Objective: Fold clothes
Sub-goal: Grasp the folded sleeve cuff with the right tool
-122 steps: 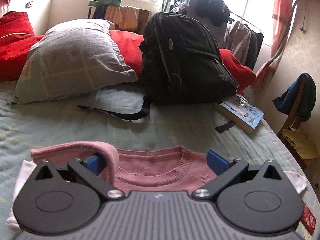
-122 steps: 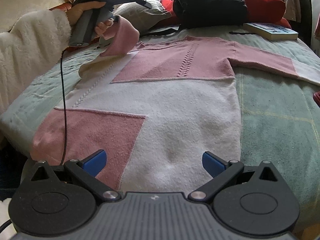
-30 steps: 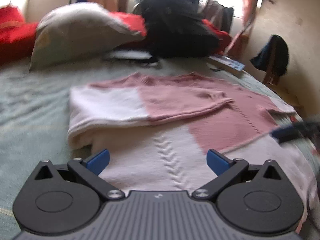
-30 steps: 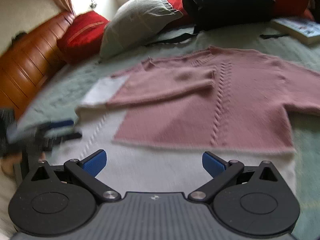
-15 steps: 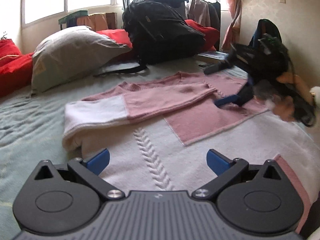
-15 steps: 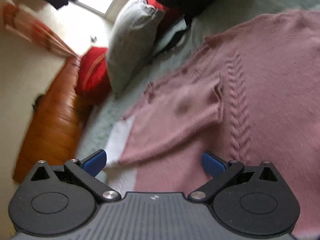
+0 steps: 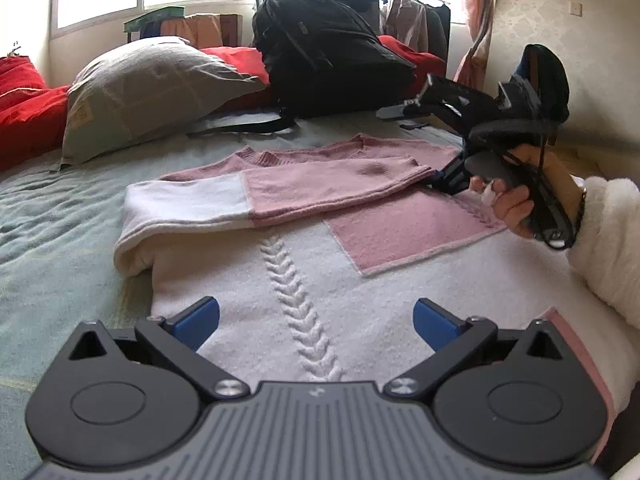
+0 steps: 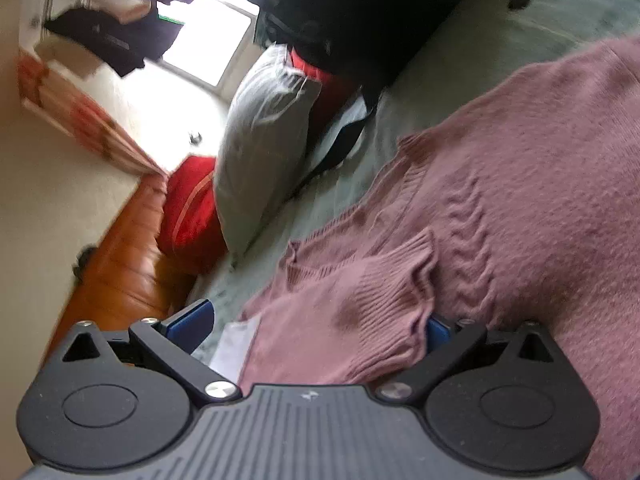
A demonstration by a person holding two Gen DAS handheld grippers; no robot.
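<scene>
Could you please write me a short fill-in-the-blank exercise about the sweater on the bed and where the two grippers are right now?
1. The sweater lies on a pale ____ bedspread.
2. One sleeve is folded across the sweater's ____.
3. The right gripper is at the sleeve's ____.
4. The left gripper is open above the sweater's ____ part.

Missing words: green; chest; cuff; white
</scene>
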